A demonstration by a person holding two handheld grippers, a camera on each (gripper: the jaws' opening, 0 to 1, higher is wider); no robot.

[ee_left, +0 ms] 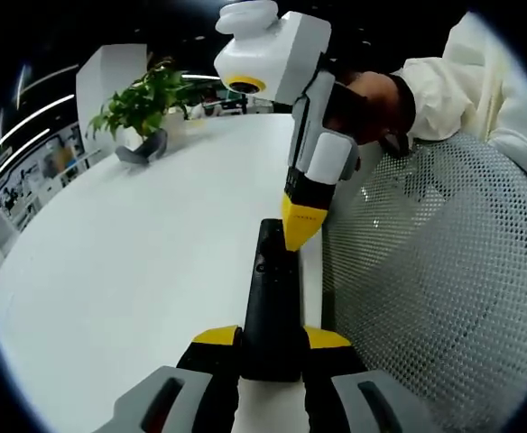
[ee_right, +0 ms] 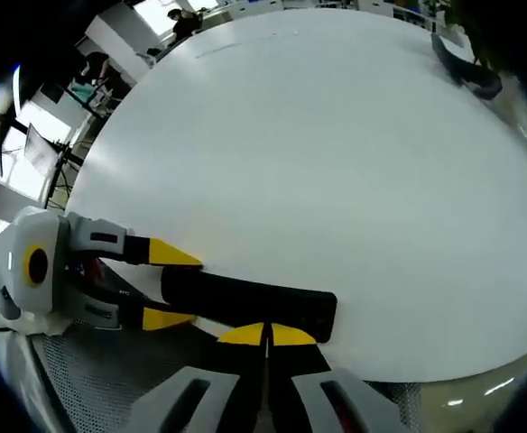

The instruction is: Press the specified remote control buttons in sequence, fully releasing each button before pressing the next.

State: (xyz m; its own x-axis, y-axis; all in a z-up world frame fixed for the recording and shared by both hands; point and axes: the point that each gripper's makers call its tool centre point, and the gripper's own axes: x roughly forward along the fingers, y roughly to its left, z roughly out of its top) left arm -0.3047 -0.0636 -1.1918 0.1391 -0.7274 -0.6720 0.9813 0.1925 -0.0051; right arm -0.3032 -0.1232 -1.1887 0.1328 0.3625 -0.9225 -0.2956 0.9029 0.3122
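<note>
Left gripper view: left tongs (ee_left: 271, 341) clamping remote (ee_left: 271, 298), closed right tongs (ee_left: 300, 230) atop.

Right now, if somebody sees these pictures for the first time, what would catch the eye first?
Probably the black remote control lying on the white table near its edge, gripped at one end by the left gripper. The right gripper, its yellow-tipped fingers shut together, presses down on the remote's other end. Farther back on the table stands a green potted plant.

table (ee_left: 137, 262): wide bare top | obstacles: plant (ee_left: 142, 104) far corner, mesh chair (ee_left: 444, 289) alongside
</note>
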